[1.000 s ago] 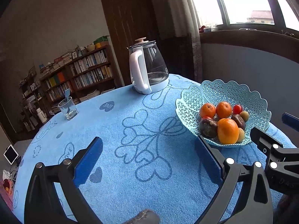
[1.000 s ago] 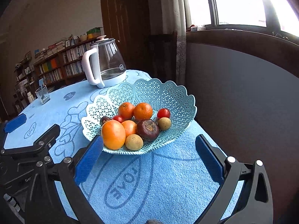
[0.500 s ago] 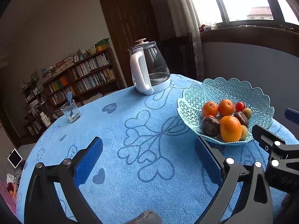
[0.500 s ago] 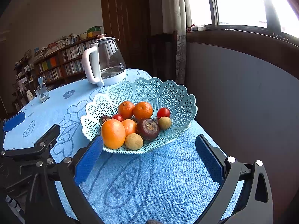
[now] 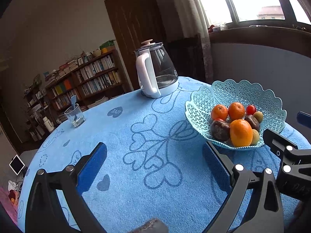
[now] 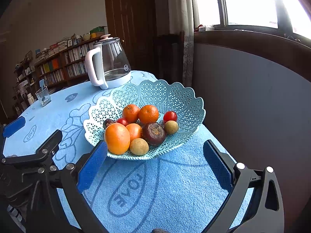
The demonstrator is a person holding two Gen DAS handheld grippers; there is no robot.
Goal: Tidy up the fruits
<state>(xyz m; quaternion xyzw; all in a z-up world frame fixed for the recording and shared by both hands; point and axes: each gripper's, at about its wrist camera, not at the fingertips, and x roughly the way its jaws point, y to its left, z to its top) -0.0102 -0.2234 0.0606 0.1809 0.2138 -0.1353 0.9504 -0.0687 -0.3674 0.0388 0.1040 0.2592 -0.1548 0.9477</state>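
A dark wooden door (image 5: 136,29) stands ahead, a crowded bookshelf (image 5: 81,83) to its left, and a bright window (image 6: 252,3) with a pale curtain (image 6: 182,25) to the right.

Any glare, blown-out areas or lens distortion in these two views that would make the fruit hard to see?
Left wrist view: window overexposed, dark fisheye corners, straight lines bowed; fruit in the basket sharp and evenly lit. Right wrist view: window blown out more strongly, with flare at top right; basket and orange clear, soft shadow under the basket on the cloth.
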